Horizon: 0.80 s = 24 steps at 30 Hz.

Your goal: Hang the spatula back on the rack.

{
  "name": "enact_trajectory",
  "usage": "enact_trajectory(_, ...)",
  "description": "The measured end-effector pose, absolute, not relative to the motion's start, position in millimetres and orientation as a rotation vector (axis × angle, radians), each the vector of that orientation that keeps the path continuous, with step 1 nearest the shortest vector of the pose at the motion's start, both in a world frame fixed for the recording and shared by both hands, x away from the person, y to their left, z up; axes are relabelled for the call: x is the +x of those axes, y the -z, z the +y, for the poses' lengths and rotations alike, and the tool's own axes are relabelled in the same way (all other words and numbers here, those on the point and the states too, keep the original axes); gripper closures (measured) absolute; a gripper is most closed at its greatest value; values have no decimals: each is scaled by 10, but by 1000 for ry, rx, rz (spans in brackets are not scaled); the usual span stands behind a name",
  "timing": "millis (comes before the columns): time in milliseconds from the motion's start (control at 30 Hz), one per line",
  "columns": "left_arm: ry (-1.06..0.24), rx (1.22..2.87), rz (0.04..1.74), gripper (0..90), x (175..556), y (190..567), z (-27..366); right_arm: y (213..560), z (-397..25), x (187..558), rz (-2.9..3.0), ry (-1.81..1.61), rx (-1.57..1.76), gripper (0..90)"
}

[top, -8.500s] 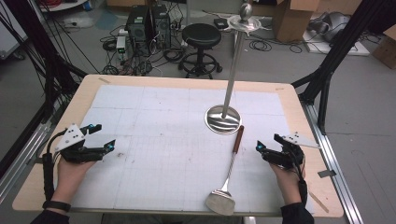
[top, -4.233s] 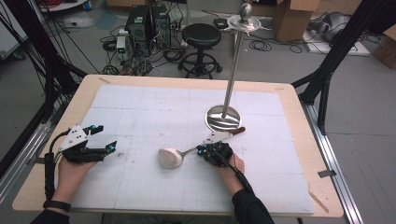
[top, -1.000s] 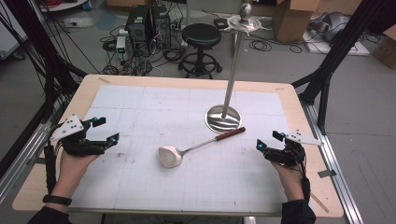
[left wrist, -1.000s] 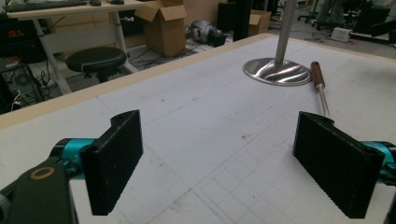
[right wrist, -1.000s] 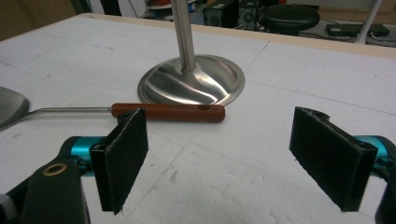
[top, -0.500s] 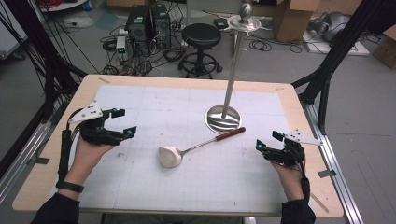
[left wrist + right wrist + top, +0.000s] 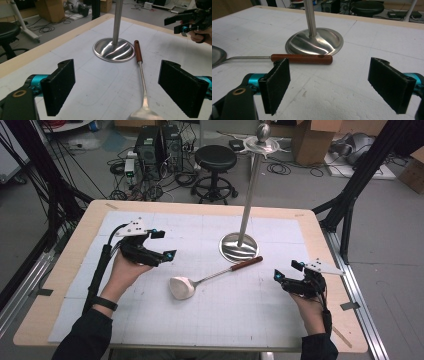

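Since half a second before, my left claw (image 7: 162,245) had moved inward over the tabletop (image 7: 210,330), jaws apart, near the ladle (image 7: 200,281) but short of it. That ladle lay mid-tabletop, its handle end just beside the stand (image 7: 240,247). My right claw (image 7: 285,271) hovered empty near the right edge, jaws apart.

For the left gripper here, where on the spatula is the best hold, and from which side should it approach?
Probably the thin metal shaft just behind the blade of the spatula. It lies flat on the table, blade toward the open left gripper. Coming down from above with the jaws straddling the shaft looks best: the blade is wide and flat, and the wooden handle lies close beside the stand base.
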<state>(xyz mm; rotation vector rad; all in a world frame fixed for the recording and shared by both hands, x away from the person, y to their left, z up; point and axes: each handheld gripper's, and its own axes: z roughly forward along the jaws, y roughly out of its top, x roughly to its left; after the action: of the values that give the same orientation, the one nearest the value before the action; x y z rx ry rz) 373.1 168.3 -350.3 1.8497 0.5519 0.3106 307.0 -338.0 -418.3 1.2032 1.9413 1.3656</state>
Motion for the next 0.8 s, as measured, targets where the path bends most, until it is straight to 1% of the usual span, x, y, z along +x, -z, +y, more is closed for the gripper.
enact_trajectory(67, -298, 1876, 534, 148, 3776, 3494, 1532, 4184, -3379, 3070, 1941, -1367, 1204, 173)
enact_trajectory(167, -286, 1882, 525, 148, 3793, 3492, 1438, 4182, -3379, 3070, 1940, -1370, 1206, 173)
enact_trajectory(233, -270, 1928, 503, 148, 3835, 3495, 1289, 4184, -3381, 3072, 1940, -1369, 1204, 173)
enact_trajectory(367, -258, 1968, 478, 148, 3882, 3510, 1149, 4184, -3381, 3072, 1941, -1371, 1204, 173)
enact_trajectory(467, -230, 2007, 470, 148, 3935, 3568, 957, 4184, -3382, 3072, 1940, -1373, 1209, 174)
enact_trajectory(567, -217, 2027, 460, 148, 3955, 3602, 885, 4185, -3382, 3073, 1941, -1374, 1209, 173)
enact_trajectory(733, -183, 2109, 421, 148, 3973, 3750, 620, 4185, -3382, 3074, 1942, -1375, 1212, 174)
enact_trajectory(800, -179, 2122, 416, 150, 3976, 3776, 582, 4185, -3383, 3073, 1940, -1373, 1212, 173)
